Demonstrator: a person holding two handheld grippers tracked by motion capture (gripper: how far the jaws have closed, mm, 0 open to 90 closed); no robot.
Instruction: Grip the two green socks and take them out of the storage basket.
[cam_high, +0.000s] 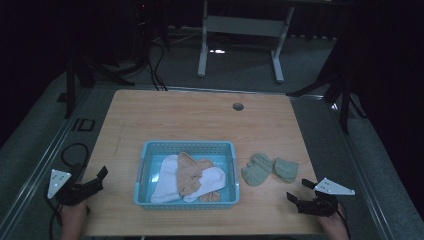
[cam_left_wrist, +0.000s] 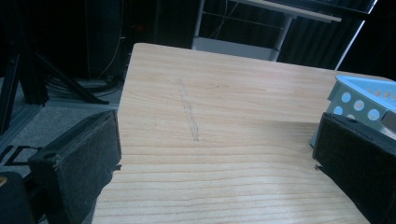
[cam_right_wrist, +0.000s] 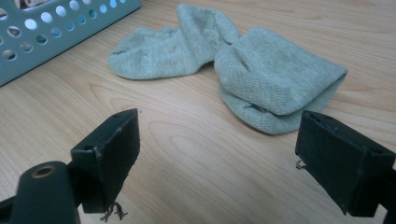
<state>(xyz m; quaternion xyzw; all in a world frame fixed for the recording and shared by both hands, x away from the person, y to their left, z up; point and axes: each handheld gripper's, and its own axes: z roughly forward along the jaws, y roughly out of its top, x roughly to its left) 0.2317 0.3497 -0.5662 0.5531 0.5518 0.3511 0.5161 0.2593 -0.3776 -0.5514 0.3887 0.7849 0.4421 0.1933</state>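
A light blue perforated basket sits at the front middle of the wooden table and holds white socks and tan socks. Just right of it a pale green pair of socks lies folded on the wood, seen close in the right gripper view. My left gripper rests at the table's front left corner, open and empty, with the basket's corner to its right. My right gripper sits near the front right edge, open, a short way before the green socks.
The table has a round cable hole near its far edge and a faint pencil line on the left. Beyond it stand a white desk frame, dark tripod legs and floor cables.
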